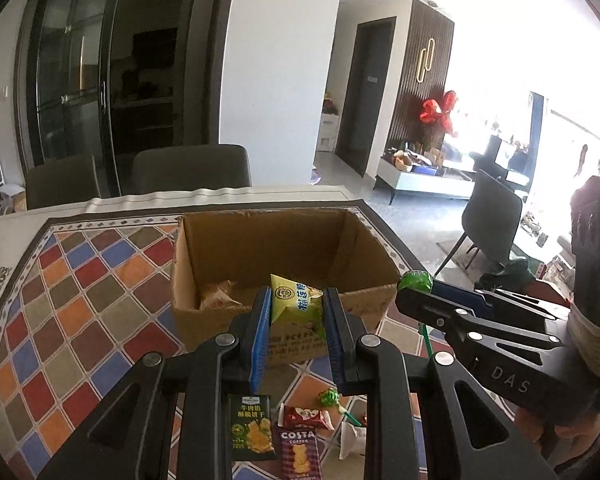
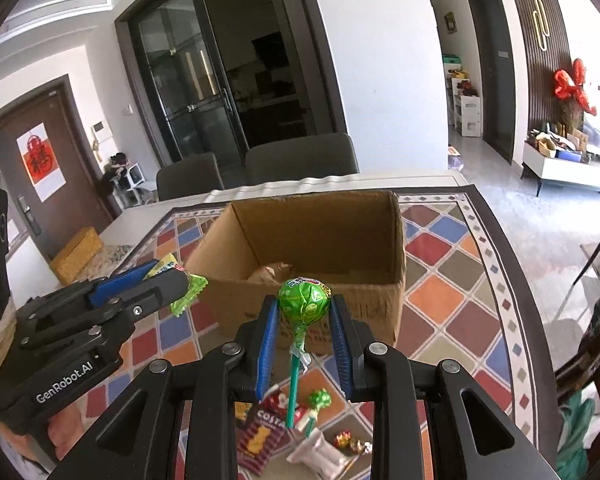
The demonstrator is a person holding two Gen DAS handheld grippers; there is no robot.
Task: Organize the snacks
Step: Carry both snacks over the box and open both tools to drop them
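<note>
1. The left tongs [image 1: 296, 312] are closed on a yellow-green snack packet [image 1: 294, 300], pinched between the blue pads and held above the worktop [image 1: 4, 236], just in front of the cardboard box's [image 1: 284, 236] near wall.
2. The right tongs [image 2: 305, 312] grip a green lollipop [image 2: 304, 294] by its wrapped head; the stick hangs down between the fingers.
3. The open box stands mid-worktop on the checked cloth [image 2: 452, 280], with a wrapped snack [image 2: 270, 272] inside.
4. More snacks lie near the worktop's near edge: a Costa biscuit pack [image 1: 300, 454], a dark green pack [image 1: 252, 428], a second lollipop [image 2: 320, 400].
</note>
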